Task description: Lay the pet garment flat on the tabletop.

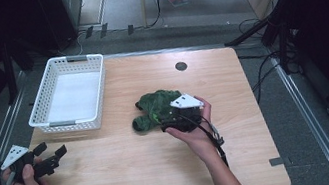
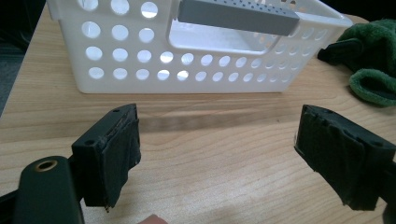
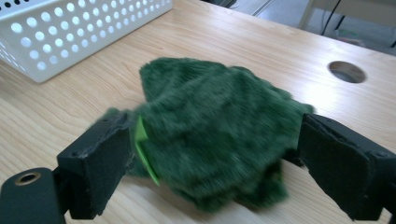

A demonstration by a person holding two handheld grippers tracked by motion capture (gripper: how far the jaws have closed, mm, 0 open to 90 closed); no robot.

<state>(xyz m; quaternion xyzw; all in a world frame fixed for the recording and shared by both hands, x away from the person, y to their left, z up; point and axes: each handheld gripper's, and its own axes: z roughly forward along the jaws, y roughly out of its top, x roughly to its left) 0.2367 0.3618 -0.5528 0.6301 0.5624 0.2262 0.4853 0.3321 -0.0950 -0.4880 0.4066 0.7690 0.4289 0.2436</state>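
A person sits at a pale wooden worktop (image 1: pixel 131 179) with a two-jaw claw in each hand. The right claw (image 3: pixel 212 154) is at the middle of the worktop, up against a crumpled dark green fuzzy cloth (image 1: pixel 155 107). Its jaws stand wide apart on either side of the cloth, with the fabric bulging between them; the left jaw is close against the cloth, and I cannot tell whether the pads press on it. The cloth lies flat on the wood, well apart from a white perforated basket (image 1: pixel 40 105) at the far left corner. The left claw (image 1: pixel 52 159) hovers near the worktop's left edge, released, with nothing between its jaws, pointing towards the basket's near wall.
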